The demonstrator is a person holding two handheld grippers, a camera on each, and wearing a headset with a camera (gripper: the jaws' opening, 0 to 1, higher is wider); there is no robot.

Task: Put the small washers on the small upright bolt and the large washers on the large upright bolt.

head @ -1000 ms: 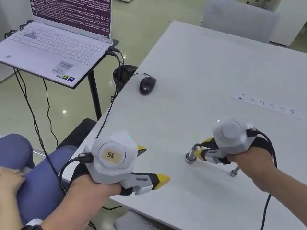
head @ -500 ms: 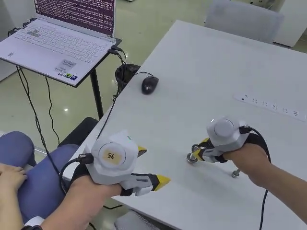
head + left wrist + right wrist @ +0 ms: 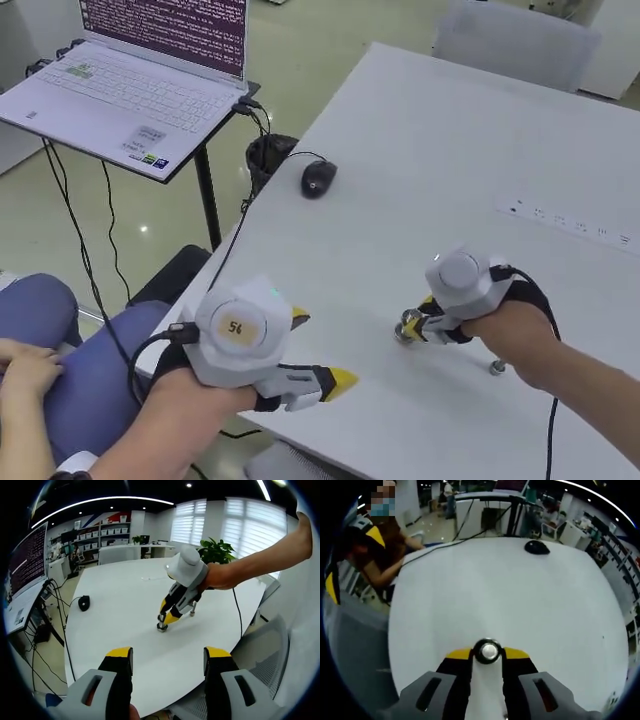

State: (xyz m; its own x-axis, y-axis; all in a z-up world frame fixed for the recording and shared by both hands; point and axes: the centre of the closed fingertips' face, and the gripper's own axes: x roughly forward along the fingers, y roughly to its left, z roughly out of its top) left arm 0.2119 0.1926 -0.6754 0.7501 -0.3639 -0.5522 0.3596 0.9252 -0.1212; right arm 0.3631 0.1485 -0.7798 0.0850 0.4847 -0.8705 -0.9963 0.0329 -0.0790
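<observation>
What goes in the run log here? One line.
left gripper: open, empty | right gripper: tips at larger bolt | smaller bolt: free

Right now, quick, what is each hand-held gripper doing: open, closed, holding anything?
Left hand-held gripper: open, holding nothing.
Right hand-held gripper: jaws close together, tips flanking the top of an upright bolt; whether it grips cannot be told.

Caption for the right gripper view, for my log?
Right gripper, jaws closely flanking the large upright bolt, above the white table.
</observation>
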